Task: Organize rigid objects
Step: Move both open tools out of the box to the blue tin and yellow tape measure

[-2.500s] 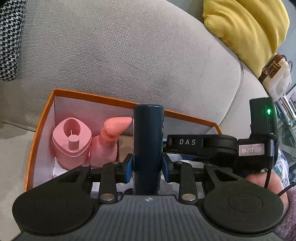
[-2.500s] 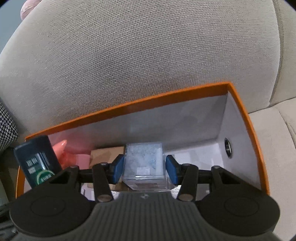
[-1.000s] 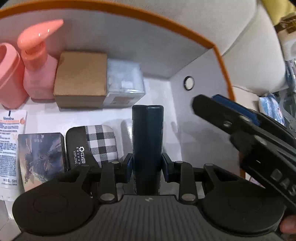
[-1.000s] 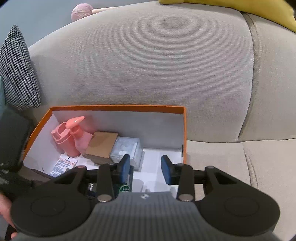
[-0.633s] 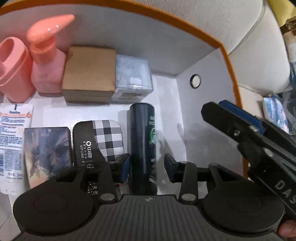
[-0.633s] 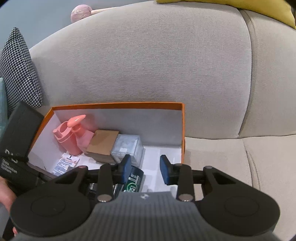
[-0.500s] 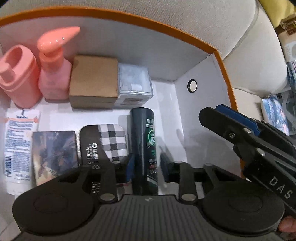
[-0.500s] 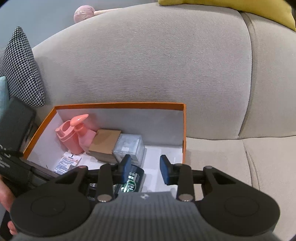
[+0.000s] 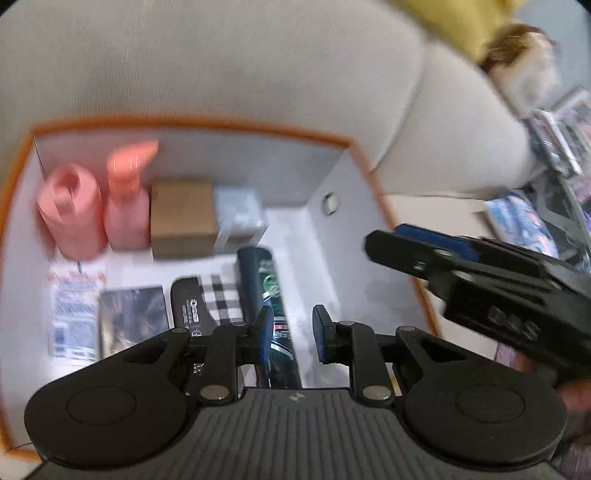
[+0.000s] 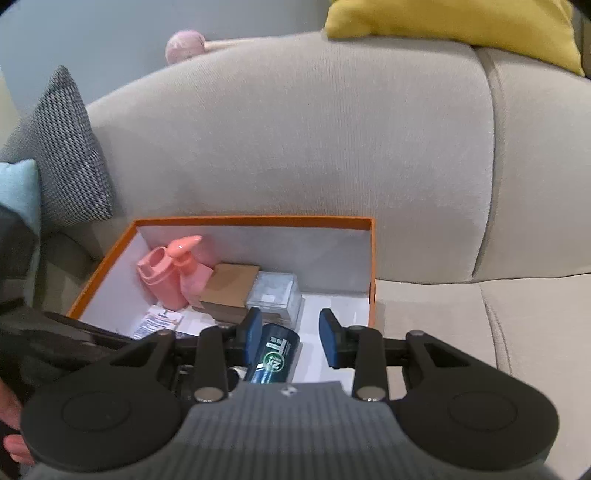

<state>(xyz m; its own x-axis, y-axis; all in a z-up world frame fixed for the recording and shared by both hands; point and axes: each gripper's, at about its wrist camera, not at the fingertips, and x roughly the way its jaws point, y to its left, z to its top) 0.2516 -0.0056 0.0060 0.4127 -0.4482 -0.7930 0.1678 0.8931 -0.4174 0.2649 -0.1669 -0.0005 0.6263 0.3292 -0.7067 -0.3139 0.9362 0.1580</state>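
Left gripper (image 9: 289, 334) hangs above the orange-rimmed cardboard box (image 9: 207, 124) with its blue pads apart and nothing clamped — its jaws have just been closing on empty air, and the dark cylindrical deodorant can with a green label (image 9: 263, 280) shows through the gap, lying free on the white floor of the box. That can lies on its side in the front row, just beside a black case with a black-and-white checked panel (image 9: 207, 302); next along to the left come a dark printed flat box (image 9: 133, 314) and a white tube with blue print (image 9: 74, 314).

Behind them, along the back wall, stand a pink oval container (image 9: 70, 218), a pink pump bottle (image 9: 127, 199), a brown cardboard cube (image 9: 183, 218) and a clear plastic box (image 9: 240, 218), packed side by side. This view is blurred, so the labels cannot be read.

Right gripper (image 10: 290, 336) is held over the near right part of the box, its blue pads also apart and gripping nothing — the can's end lies below, near the left pad. In the left wrist view it reaches in from the right over the box's side wall.

The box sits on the seat of a beige fabric sofa (image 10: 314, 147), with a black-and-white houndstooth cushion (image 10: 66, 155) at the left and a yellow cushion (image 10: 461, 26) on top of the backrest.
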